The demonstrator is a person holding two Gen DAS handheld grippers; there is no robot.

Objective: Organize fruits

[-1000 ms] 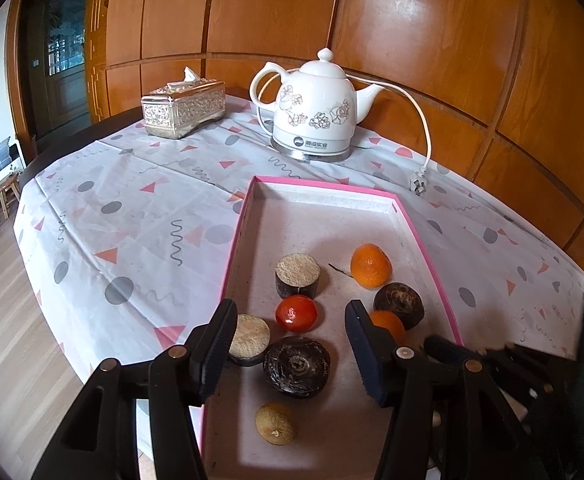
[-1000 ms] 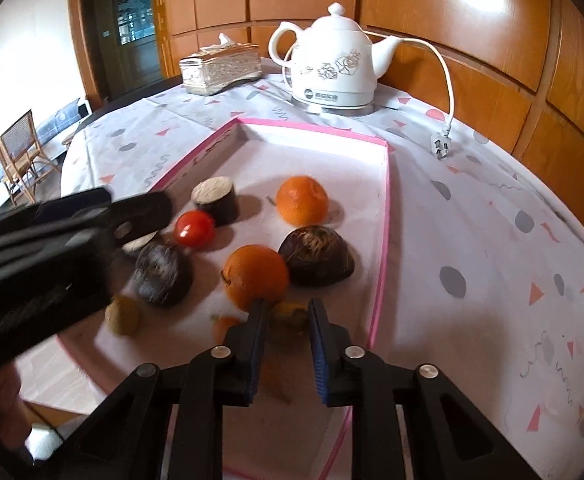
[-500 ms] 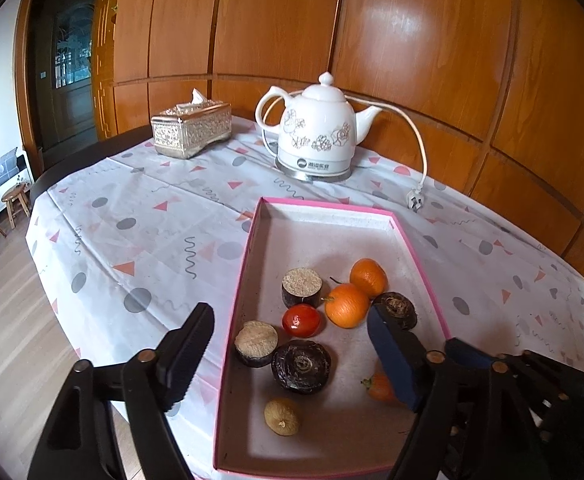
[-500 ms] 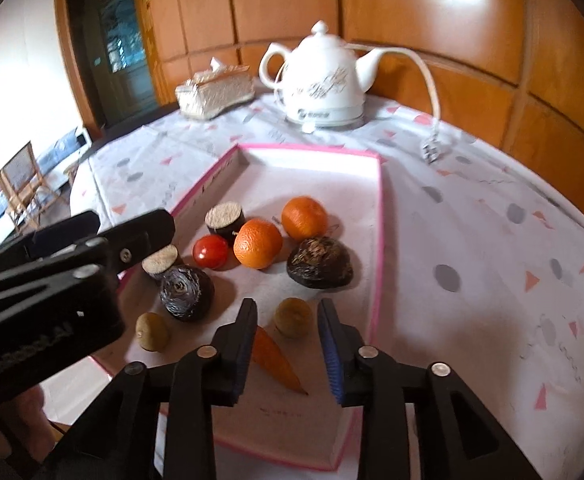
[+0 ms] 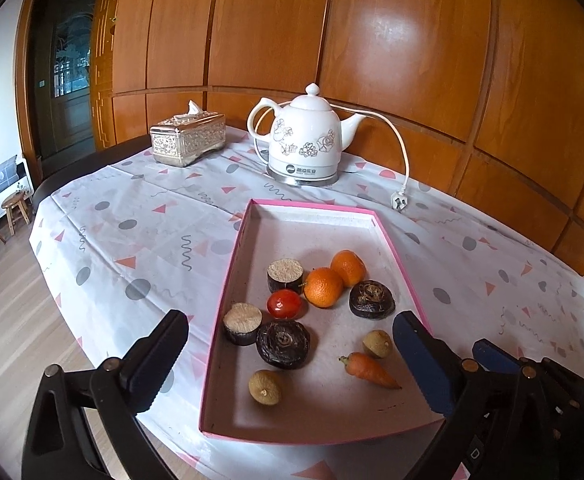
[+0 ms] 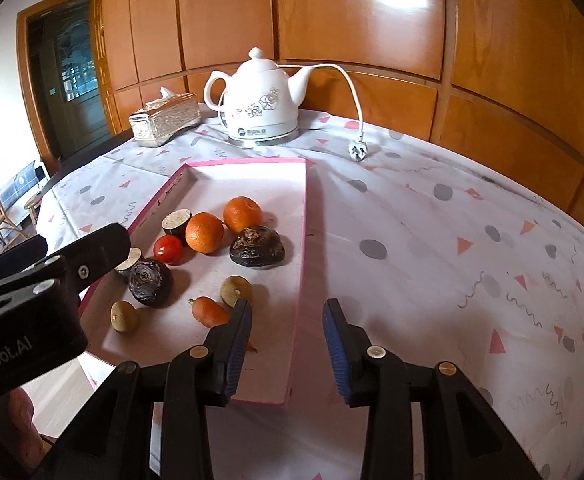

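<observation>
A pink-rimmed tray (image 5: 228, 292) (image 6: 298, 264) lies on the patterned tablecloth. In it lie two oranges (image 5: 324, 286) (image 6: 205, 233), a red tomato (image 5: 284, 303) (image 6: 168, 249), dark water chestnuts (image 5: 283, 344) (image 6: 257, 247), two cut dark pieces (image 5: 285, 275), two small brown fruits (image 5: 377, 343) (image 6: 236, 290) and a small carrot (image 5: 368, 370) (image 6: 210, 311). My left gripper (image 5: 290, 364) is open and empty, above the tray's near end. My right gripper (image 6: 287, 344) is open and empty, straddling the tray's right rim, just behind the carrot.
A white floral kettle (image 5: 306, 142) (image 6: 260, 102) with a cord and plug (image 5: 398, 201) stands behind the tray. A silver tissue box (image 5: 188, 139) (image 6: 164, 124) sits at the back left. The table edge and the wooden floor (image 5: 16, 320) lie to the left.
Both grippers have pulled back and up from the tray. The right gripper opened and left a small brown fruit beside the carrot. One orange now rests next to the other.
</observation>
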